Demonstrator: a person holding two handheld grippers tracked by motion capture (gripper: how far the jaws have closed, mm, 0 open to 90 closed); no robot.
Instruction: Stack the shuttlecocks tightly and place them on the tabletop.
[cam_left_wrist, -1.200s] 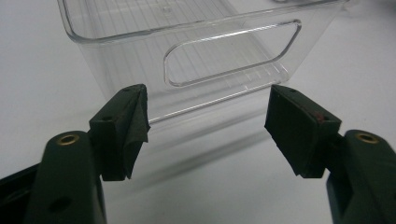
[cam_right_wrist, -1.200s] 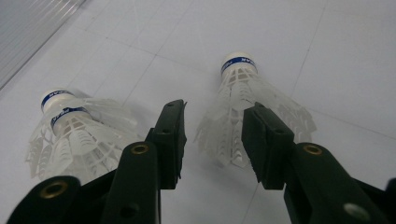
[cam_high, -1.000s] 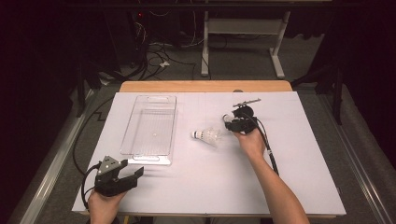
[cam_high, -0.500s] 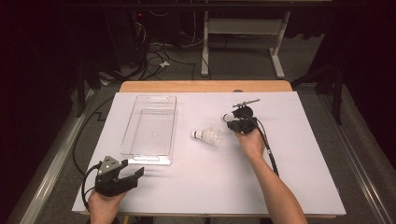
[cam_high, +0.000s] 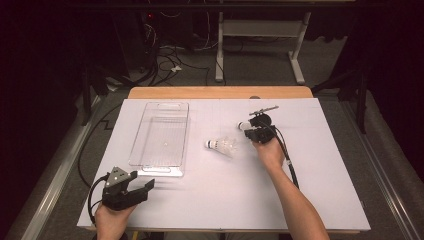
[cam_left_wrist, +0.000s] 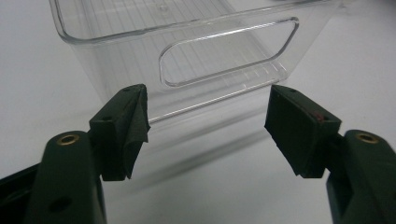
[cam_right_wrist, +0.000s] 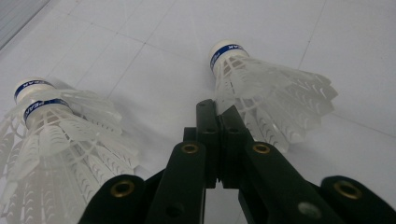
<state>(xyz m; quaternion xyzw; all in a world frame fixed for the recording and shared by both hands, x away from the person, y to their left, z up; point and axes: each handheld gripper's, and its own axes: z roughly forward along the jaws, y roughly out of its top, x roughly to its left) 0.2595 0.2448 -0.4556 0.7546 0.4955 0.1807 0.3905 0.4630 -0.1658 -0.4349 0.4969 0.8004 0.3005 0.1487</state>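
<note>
The right claw (cam_right_wrist: 218, 112) has just been closing, and its jaws are now clenched on the feather skirt of a white shuttlecock (cam_right_wrist: 261, 84) near the far right of the bench (cam_high: 320, 200). Another shuttlecock (cam_high: 222, 145) lies just to its left, near the middle. The left claw (cam_left_wrist: 208, 126) rests released at the near left, facing the near end of the clear tray (cam_high: 150, 162).

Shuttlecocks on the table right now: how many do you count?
3. One shuttlecock lies alone, on the right in the right gripper view; a nested pair, showing two blue bands, lies to its left. More could hide inside that stack.
</note>
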